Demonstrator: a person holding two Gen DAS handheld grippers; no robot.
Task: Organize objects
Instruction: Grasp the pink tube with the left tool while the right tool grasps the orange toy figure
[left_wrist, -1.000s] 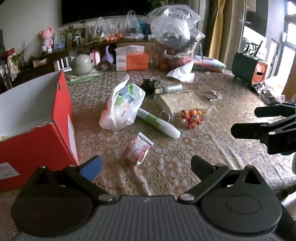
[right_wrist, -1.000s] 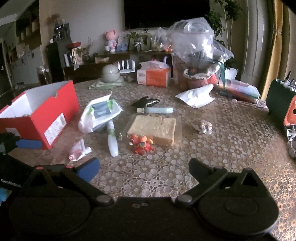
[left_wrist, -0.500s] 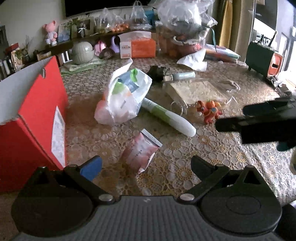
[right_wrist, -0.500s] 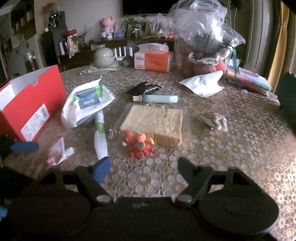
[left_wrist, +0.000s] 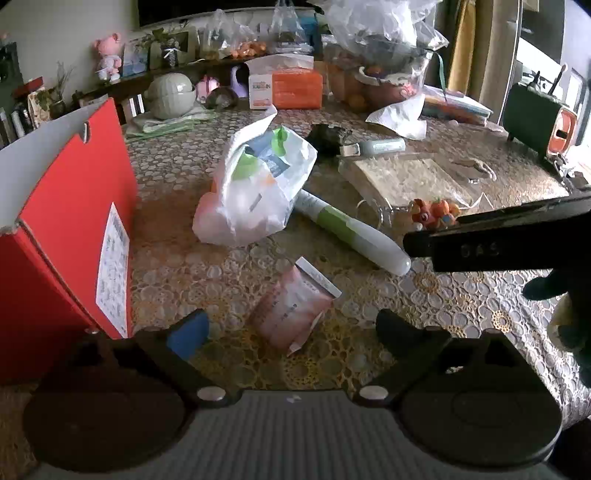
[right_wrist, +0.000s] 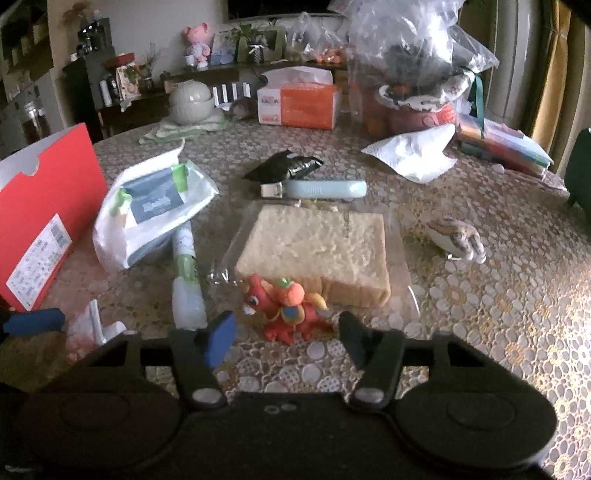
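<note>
Toy (right_wrist: 286, 308) lying straight ahead between closing right tool (right_wrist: 286, 334) jaws, not yet gripped; left tool (left_wrist: 288, 332) closing, empty.

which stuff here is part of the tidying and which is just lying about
In the job: red box, pink sachet between the closing left gripper jaws, orange toy between the closing right gripper jaws.
Just lying about: tissue box, ceramic jar.
</note>
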